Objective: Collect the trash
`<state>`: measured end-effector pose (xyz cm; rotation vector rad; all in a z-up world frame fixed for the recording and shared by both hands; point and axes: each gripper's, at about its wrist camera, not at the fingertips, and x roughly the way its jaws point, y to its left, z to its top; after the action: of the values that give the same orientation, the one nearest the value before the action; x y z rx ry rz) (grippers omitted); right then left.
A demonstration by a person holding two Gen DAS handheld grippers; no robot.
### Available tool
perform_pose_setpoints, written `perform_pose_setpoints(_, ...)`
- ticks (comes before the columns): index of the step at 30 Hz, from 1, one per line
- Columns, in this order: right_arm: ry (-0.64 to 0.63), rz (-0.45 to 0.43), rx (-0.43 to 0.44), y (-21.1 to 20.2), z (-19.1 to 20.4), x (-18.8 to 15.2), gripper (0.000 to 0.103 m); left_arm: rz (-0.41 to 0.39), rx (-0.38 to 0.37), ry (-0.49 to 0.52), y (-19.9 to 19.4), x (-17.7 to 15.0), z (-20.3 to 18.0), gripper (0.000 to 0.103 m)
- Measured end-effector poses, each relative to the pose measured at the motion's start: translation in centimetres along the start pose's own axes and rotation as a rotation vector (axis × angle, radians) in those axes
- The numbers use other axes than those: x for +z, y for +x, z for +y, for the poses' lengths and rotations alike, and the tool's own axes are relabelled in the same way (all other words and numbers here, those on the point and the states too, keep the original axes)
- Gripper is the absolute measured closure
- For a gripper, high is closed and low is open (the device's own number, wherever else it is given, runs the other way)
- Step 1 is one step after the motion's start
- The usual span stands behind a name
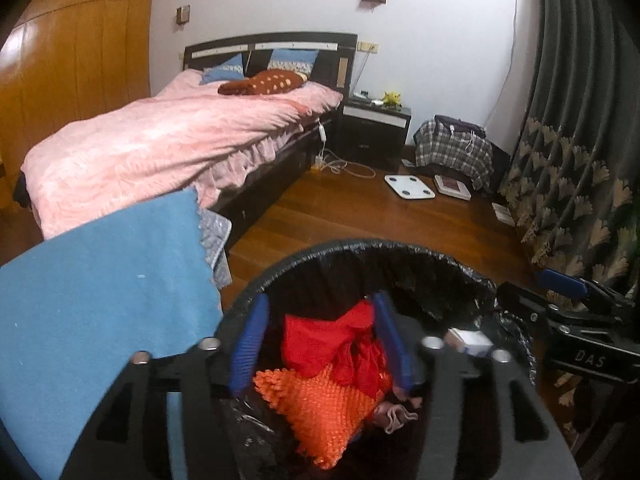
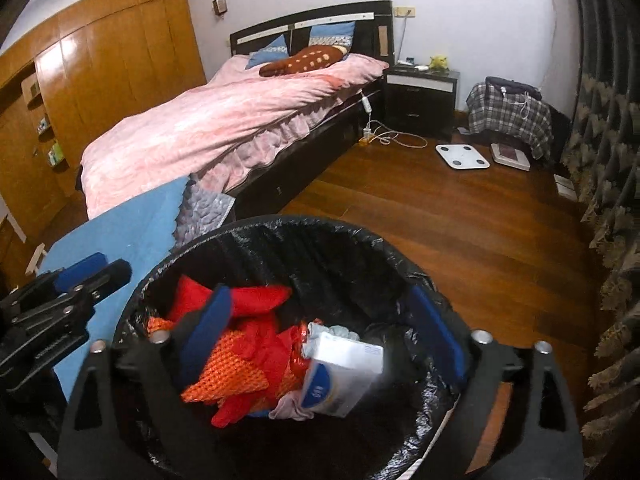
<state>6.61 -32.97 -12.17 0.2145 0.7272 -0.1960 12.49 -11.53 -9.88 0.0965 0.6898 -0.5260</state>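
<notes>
1. A round bin lined with a black plastic bag (image 2: 280, 236) stands on the brown wooden floor (image 2: 460, 216), just beside a blue cloth (image 1: 100, 280).
2. The left gripper (image 1: 326, 344) hangs over the bin with its blue jaws spread apart — nothing is pinched between them.
3. Under it lie a crumpled red bag (image 1: 320, 340) and a bumpy orange net wrap (image 1: 320, 408).
4. The right gripper (image 2: 320, 336) also has its jaws wide apart and holds nothing.
5. A white and blue cardboard box (image 2: 340, 372) sits tilted and blurry inside the bin — it touches neither blue finger.
6. A bed with a pink blanket (image 2: 224, 120) stands behind the bin.
</notes>
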Motion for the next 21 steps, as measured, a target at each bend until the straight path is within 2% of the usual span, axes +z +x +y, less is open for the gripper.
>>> perform_pose_setpoints(2,0.013,-0.002,0.004,-0.3,-0.1,0.1,0.008,-0.019,0.003,-0.001,-0.7,0.2,0.3,0.026)
perform_pose_setpoints(11,-0.009,-0.030,0.052,-3.6,1.2,0.9,0.006,-0.080,0.032,-0.023,-4.5,1.2,1.5,0.006)
perform_pose_setpoints(21,-0.054,-0.074,0.086,-8.2,3.6,2.0,0.005,-0.090,0.101,-0.049,-8.8,0.3,2.5,0.006)
